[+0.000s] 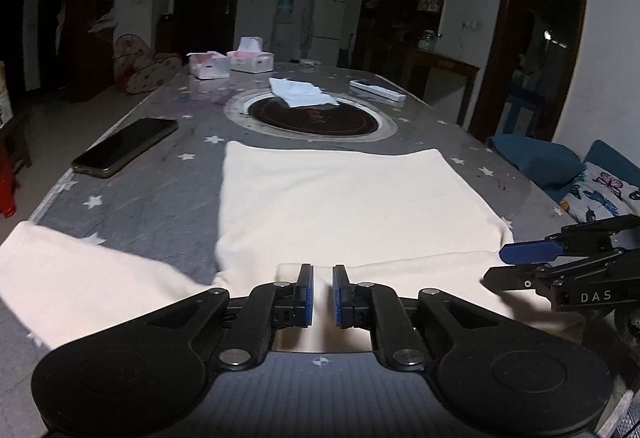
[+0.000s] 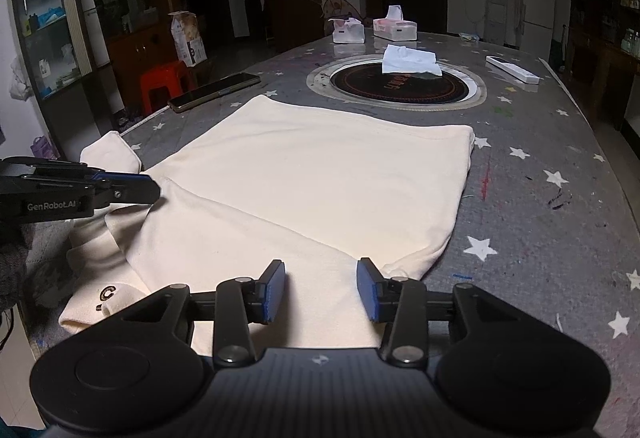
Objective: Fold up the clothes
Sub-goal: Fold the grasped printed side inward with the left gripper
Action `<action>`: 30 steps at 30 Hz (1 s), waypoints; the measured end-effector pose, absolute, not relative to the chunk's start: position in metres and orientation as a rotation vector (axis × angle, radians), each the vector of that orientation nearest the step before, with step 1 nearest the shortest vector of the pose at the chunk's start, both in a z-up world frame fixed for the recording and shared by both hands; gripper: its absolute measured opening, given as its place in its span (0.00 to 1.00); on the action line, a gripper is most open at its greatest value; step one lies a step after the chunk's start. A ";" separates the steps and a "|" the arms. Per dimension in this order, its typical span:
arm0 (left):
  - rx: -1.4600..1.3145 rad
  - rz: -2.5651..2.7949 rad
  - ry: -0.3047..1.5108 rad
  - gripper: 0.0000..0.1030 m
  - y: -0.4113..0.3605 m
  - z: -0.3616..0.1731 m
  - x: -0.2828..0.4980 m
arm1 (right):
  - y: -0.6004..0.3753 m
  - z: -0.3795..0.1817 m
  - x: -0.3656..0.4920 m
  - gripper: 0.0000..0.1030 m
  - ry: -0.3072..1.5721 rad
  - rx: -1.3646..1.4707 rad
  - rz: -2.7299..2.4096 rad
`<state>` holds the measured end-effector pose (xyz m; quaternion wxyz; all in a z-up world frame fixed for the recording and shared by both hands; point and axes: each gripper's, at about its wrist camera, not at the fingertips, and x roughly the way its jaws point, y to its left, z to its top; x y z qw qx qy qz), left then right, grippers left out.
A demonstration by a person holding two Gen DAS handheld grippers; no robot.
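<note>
A cream sweatshirt [image 1: 340, 198] [image 2: 320, 178] lies spread flat on the grey star-patterned table [image 1: 152, 198] [image 2: 540, 198]. One sleeve [image 1: 80, 270] trails off to the left. My left gripper [image 1: 323, 270] sits at the garment's near edge, its blue pads almost together with cream cloth between them. From the right wrist view, the left gripper [image 2: 154, 188] shows side-on at the shoulder. My right gripper [image 2: 321, 266] is open, its fingers standing over the near right part of the cloth with nothing pinched. It shows at the right edge [image 1: 494, 264] of the left wrist view.
A dark phone [image 1: 124, 146] [image 2: 216, 90] lies left of the garment. Beyond it are a round black inset plate [image 1: 312, 118], a white tissue [image 1: 304, 92], two tissue boxes [image 1: 250, 60] and a white remote [image 1: 376, 90]. A red stool [image 2: 164, 82] and cushions [image 1: 536, 162] flank the table.
</note>
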<state>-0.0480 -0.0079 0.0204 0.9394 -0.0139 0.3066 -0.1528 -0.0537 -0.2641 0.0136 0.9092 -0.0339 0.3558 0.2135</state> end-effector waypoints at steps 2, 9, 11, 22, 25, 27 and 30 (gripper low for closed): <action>-0.013 -0.302 0.637 0.11 -0.010 0.015 -0.044 | -0.265 0.013 -0.053 0.39 0.735 -0.068 0.439; -0.035 -0.252 0.648 0.13 0.006 0.015 -0.049 | -0.264 0.014 -0.053 0.40 0.736 -0.069 0.442; -0.046 -0.238 0.649 0.13 0.012 0.016 -0.051 | -0.263 0.013 -0.053 0.41 0.736 -0.072 0.443; -0.079 -0.238 0.627 0.13 0.023 0.025 -0.067 | -0.249 0.019 -0.059 0.54 0.713 -0.127 0.449; -0.052 -0.269 0.627 0.15 0.013 0.022 -0.070 | -0.244 0.022 -0.064 0.55 0.702 -0.140 0.469; -0.028 -0.263 0.640 0.15 0.010 0.018 -0.071 | -0.240 0.019 -0.067 0.55 0.704 -0.164 0.480; -0.008 -0.258 0.649 0.17 0.009 0.014 -0.073 | -0.233 0.013 -0.071 0.56 0.714 -0.205 0.494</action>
